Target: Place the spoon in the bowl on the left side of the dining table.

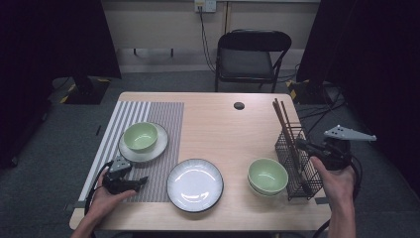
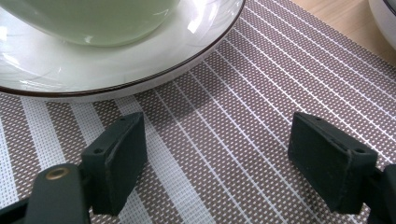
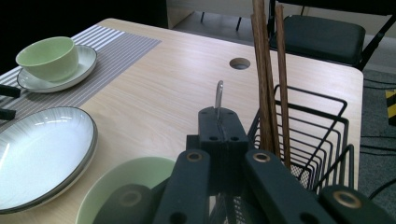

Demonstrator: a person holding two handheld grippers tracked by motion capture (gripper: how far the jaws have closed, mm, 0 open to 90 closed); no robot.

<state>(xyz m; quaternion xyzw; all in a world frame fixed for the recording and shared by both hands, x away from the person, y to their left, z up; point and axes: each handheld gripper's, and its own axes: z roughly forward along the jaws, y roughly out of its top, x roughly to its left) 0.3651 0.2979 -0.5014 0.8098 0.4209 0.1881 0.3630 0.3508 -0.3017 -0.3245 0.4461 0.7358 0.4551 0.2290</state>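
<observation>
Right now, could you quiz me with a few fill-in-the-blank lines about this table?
1. The left gripper hovers over the striped mat with its jaws ____.
2. The right gripper is shut on a thin ____ utensil.
3. The chopsticks stand in a wire ____.
4. The bowl on the mat sits on a ____.

Missing words: open; metal; basket; plate
</observation>
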